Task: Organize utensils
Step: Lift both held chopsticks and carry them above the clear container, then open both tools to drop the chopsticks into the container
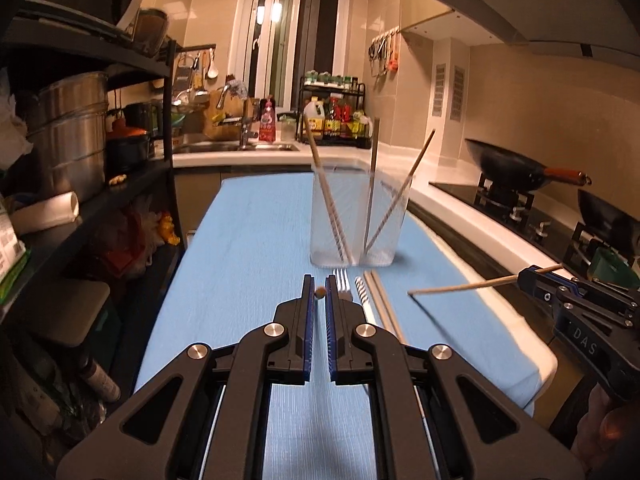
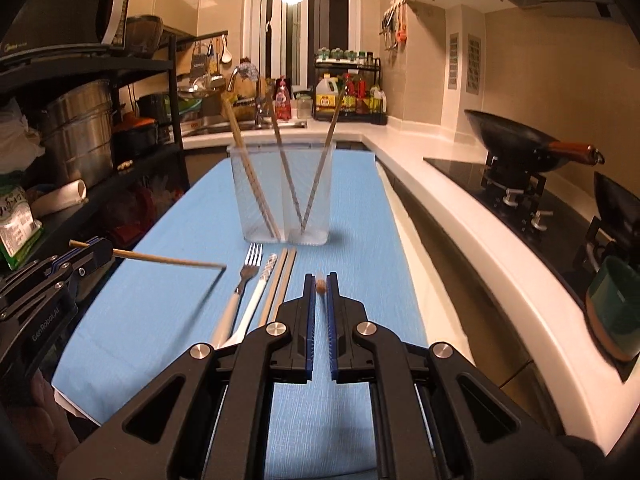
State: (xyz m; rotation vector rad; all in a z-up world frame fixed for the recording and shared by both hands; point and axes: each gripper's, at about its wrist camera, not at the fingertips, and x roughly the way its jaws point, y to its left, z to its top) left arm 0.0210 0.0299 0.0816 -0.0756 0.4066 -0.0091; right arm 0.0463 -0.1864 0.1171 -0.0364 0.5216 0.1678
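Both my fingers [image 1: 320, 292] [image 2: 320, 286] clamp thin wooden chopsticks [image 2: 168, 259]; off-centre grip risks pivoting, missing the clear plastic holder [image 1: 358, 216] ahead.

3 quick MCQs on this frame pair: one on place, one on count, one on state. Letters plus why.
1. Where does the fork lie?
A. in the clear holder
B. on the blue cloth in front of the clear holder
C. on the stove

2. How many sticks stand in the clear holder?
A. one
B. three
C. six

3. What is the right gripper doing?
A. shut on a wooden chopstick
B. open, empty
C. shut on the fork

Key: 1 B, it lies flat on the blue cloth; 2 B, three lean out; 3 A, the wooden chopstick crosses its tips.
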